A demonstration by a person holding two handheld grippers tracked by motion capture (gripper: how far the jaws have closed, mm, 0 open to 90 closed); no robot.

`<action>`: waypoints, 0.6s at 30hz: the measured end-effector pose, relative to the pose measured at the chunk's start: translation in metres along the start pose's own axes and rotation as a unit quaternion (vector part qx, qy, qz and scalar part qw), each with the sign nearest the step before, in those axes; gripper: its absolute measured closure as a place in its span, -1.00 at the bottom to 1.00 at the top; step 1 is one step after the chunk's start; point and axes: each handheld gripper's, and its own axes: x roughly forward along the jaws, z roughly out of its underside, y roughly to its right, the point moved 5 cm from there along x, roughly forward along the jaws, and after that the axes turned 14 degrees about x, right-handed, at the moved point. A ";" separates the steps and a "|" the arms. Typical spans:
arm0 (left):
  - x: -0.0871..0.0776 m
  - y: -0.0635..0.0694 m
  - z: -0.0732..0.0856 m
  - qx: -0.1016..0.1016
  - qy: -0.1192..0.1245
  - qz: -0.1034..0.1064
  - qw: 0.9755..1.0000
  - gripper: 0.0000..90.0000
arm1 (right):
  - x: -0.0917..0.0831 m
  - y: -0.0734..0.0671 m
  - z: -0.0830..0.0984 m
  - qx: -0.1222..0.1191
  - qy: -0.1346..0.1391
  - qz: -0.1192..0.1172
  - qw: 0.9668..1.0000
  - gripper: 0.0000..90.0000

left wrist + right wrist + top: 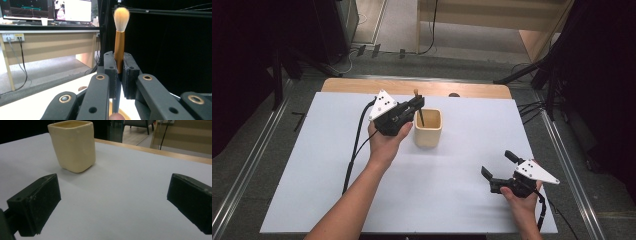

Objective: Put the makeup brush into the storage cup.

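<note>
The left gripper (pixel 416 106) fingers clench a copper-handled soft-bristled brush (pixel 119 47) upright, directly above the cream square cup (pixel 428 128); right gripper (pixel 498 170) fingers spread, empty.

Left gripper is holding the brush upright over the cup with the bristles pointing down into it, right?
Not quite. The left gripper holds the brush upright over the cup, but the bristles point up; the handle end goes down toward the cup. The left gripper view shows it.

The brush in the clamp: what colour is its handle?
The brush has a copper-orange upper handle and pale cream bristles, best seen in the left gripper view.
</note>
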 end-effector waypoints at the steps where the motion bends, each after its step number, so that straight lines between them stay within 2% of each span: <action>1: 0.001 0.000 0.002 -0.002 -0.001 -0.001 1.000 0.88 | 0.000 0.000 0.000 0.000 0.000 0.000 1.000 -1.00; 8: 0.006 -0.005 0.020 -0.014 -0.016 -0.008 1.000 0.88 | 0.000 0.000 0.000 0.000 -0.002 -0.002 1.000 -1.00; 18: 0.014 0.000 0.038 -0.011 -0.030 -0.007 0.999 0.88 | 0.001 0.000 0.001 0.001 -0.005 -0.001 1.000 -1.00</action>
